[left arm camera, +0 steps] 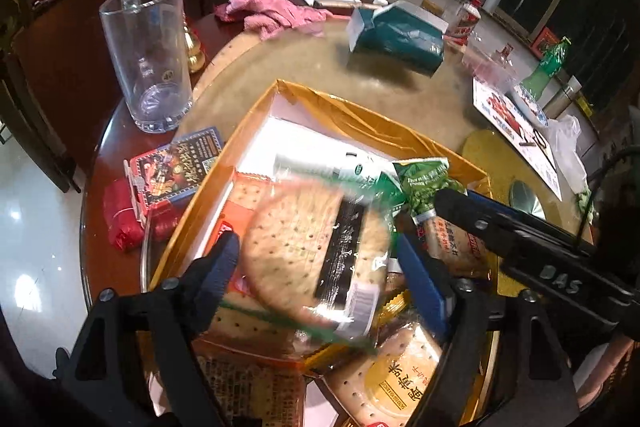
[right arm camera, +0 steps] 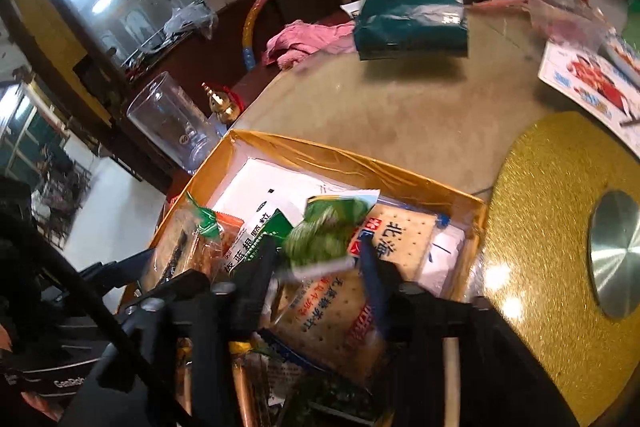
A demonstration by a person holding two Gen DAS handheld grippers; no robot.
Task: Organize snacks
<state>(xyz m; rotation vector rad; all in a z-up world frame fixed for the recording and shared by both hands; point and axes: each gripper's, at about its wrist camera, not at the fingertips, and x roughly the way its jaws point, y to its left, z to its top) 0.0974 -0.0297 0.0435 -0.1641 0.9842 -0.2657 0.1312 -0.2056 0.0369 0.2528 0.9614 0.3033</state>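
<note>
The round cracker packet lies in the yellow box on the desk, between the fingers of the left hand-held gripper; its dark label strip runs from upper right to lower left, and the wrapper is smeared with blur, so the print cannot be read. The jaws stand wide, and the pads flank the packet without clearly pressing on it. The right hand-held gripper is partly open over the same box, with a blurred green pea packet just past its fingertips; whether it touches cannot be told. Beneath lie square cracker packets, partly hidden by the fingers. The box's near end is cut off.
</note>
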